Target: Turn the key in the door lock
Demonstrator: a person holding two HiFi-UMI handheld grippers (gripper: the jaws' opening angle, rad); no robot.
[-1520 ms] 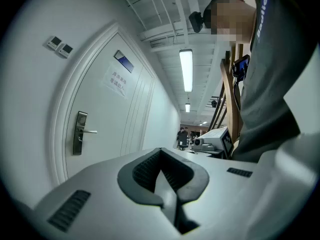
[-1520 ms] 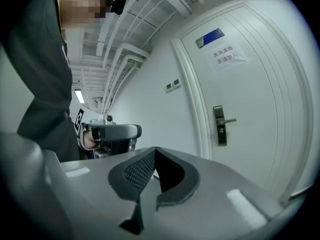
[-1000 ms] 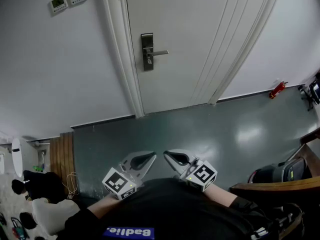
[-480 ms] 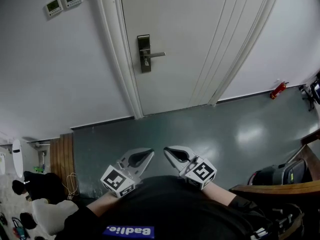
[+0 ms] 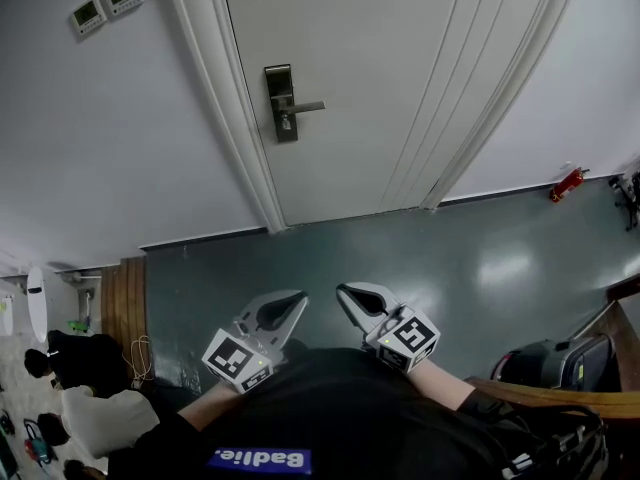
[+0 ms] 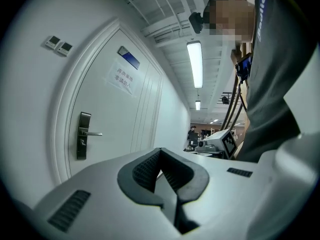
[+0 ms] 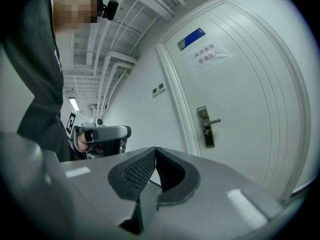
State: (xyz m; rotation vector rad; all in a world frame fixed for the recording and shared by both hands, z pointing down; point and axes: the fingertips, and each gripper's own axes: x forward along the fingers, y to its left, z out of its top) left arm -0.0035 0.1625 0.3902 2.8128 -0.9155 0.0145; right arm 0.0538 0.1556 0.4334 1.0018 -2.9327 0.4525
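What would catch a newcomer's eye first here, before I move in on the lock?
The big white door fills the top of the head view, with its metal lock plate and lever handle near its left edge. Low down, against the person's dark shirt, the left gripper and right gripper sit side by side, both shut and empty, well short of the door.

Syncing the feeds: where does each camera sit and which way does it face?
Head view: on the person's head, steeply down at door handle, floor, left claw, right claw, own torso.
Left gripper view: on the left claw, along its shut jaws toward the door; torso at right.
Right gripper view: on the right claw, along its shut jaws toward the door; torso at left.
Shared: all show the door handle.
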